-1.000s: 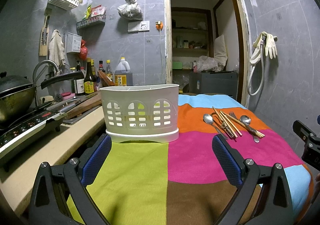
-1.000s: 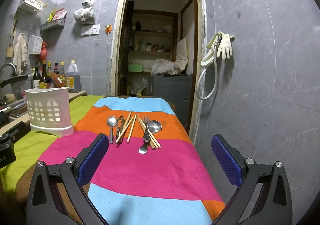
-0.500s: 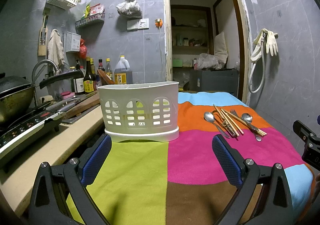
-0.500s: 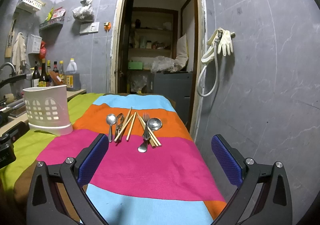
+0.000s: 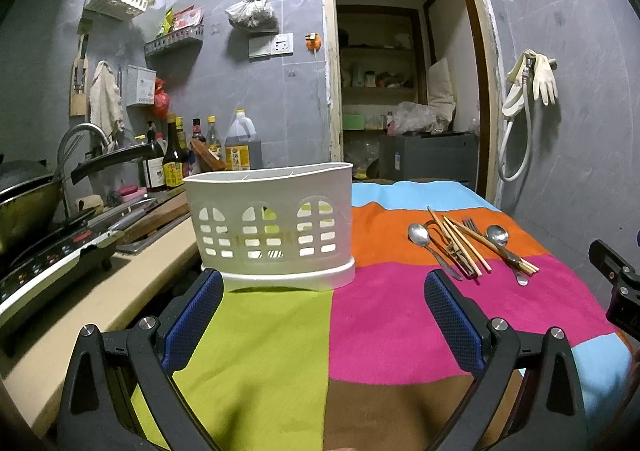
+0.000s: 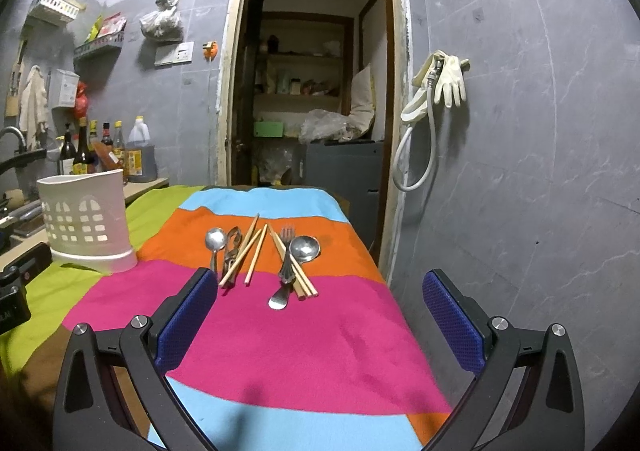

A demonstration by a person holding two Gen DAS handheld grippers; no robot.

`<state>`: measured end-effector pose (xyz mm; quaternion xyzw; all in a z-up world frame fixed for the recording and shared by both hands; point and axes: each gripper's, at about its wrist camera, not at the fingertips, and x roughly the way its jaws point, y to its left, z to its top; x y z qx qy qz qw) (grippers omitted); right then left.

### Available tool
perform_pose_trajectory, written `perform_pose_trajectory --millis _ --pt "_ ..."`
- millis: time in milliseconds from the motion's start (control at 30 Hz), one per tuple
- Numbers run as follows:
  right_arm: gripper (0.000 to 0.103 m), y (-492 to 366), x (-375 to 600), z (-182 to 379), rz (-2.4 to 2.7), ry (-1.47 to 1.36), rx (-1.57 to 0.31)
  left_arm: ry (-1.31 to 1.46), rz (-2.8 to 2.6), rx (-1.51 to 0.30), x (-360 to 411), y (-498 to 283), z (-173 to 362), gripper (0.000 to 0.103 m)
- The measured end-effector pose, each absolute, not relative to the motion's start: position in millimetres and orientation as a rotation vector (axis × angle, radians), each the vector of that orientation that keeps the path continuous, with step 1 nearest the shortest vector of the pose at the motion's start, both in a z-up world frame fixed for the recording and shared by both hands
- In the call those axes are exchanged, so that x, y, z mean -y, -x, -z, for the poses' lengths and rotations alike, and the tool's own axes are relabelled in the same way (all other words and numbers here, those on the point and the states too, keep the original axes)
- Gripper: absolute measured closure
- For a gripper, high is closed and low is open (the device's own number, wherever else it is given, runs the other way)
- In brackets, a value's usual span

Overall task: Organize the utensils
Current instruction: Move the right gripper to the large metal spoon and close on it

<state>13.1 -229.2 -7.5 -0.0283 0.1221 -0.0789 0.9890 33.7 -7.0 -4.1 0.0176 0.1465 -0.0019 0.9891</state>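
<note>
1. The worktop (image 6: pixel 304 347) carried a soft, fuzzy cloth in broad bands of green, pink, orange, blue and brown; it probably served to keep metal pieces from sliding or clattering.
2. The white plastic caddy (image 5: pixel 272 223) stood upright on the green band, at the counter-side edge of the cloth. Its curved wall was pierced with arched and square openings, presumably for draining, and no utensil showed above its rim, so the sorting appeared not yet begun.
3. The left hand-held gripper (image 5: pixel 324 315) hung just short of the caddy with its blue, textured pads spread wide and nothing between them; it seemed placed to steady or attend the caddy.
4. The right hand-held gripper (image 6: pixel 320 315), well to the right of the caddy, was likewise spread wide and empty, and faced the loose utensils, so it seemed the one likely to pick first.
5. The wooden chopsticks (image 6: pixel 250 253) lay in crossing pairs on the orange and pink bands, right of the caddy; slender and light, they would probably roll under a careless pinch.
6. The larger steel spoon (image 6: pixel 304 251) lay farthest from the caddy, its shiny bowl up and its handle overlapping a fork (image 6: pixel 287 251) and chopsticks.
7. The smaller steel spoon (image 6: pixel 215 241) lay nearest the caddy, clear of the tangle apart from a dark metal piece close alongside, and so looked the easiest first pick.
</note>
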Motion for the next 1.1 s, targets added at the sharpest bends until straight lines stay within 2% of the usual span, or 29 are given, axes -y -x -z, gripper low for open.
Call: perform_pose_trajectory --millis 500,800,900,1100 --pt "0.0 -83.4 263.6 -18.0 0.114 0.153 -0.279 -0.124 0.127 -0.349 48.6 -108.4 -22.1 0.004" --pt "0.0 -159.5 286.6 -16.3 0.018 0.136 -0.437 -0.157 0.221 -0.458 74.7 -170.1 -22.1 0.005" --pt "0.004 -182.8 294.0 -9.4 -0.004 0.127 -0.498 -0.161 0.252 -0.502 82.2 -187.8 -18.1 0.005" --pt "0.019 -214.1 304.6 9.2 -0.025 0.126 -0.61 -0.162 0.278 -0.591 90.6 -223.1 -3.1 0.022"
